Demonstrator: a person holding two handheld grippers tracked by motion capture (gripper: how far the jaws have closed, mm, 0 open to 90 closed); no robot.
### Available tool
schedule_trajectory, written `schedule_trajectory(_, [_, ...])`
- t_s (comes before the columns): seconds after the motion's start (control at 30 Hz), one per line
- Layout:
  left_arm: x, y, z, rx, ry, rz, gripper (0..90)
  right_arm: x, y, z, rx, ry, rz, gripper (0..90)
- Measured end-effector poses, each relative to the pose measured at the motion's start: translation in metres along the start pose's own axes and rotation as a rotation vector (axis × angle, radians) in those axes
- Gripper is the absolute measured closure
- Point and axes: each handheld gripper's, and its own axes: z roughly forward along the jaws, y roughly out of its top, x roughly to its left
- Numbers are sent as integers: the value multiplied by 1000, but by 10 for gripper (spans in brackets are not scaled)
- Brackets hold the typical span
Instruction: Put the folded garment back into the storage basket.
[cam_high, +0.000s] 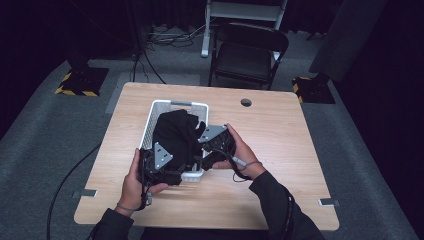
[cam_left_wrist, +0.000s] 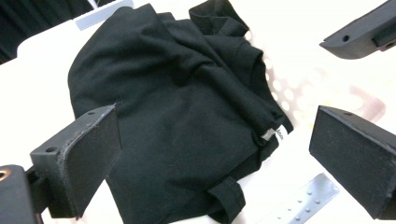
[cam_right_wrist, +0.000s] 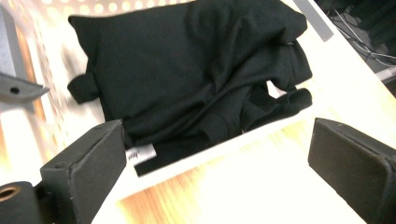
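A crumpled black garment (cam_high: 175, 132) lies heaped in a white perforated basket (cam_high: 172, 103) on the wooden table. My left gripper (cam_high: 165, 162) is at the basket's near left corner. Its jaws stand open over the cloth (cam_left_wrist: 177, 107), holding nothing. My right gripper (cam_high: 212, 145) is at the basket's right side, jaws wide apart above the basket rim (cam_right_wrist: 224, 149) and the garment (cam_right_wrist: 187, 70). A small white label (cam_left_wrist: 279, 133) shows at a fold of the cloth. One jaw of the right gripper (cam_left_wrist: 359, 32) shows in the left gripper view.
Bare tabletop (cam_high: 280, 145) stretches right of the basket, with a round cable hole (cam_high: 245, 102) near the far edge. A black folding chair (cam_high: 250, 50) stands behind the table. Cables lie on the grey floor (cam_high: 165, 37).
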Motion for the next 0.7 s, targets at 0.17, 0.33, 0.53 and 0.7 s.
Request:
schedule_trajectory(0.17, [-4,1,0,-1,-11,9,23,3,-4,-8,7,-11,-23,45])
schedule_trajectory(0.33, [-13,3,-1,-17,-32,42,22,8,-12,-17,1,-17,-46,45])
schedule_trajectory(0.53, [-21,4,-2,-31,-45,56,22,11,-22,-28,-14,-21,-56,46])
schedule_trajectory(0.7, [-32,4,-2,-31,-68,86,22,15,-33,-32,-9,-24,-67,45])
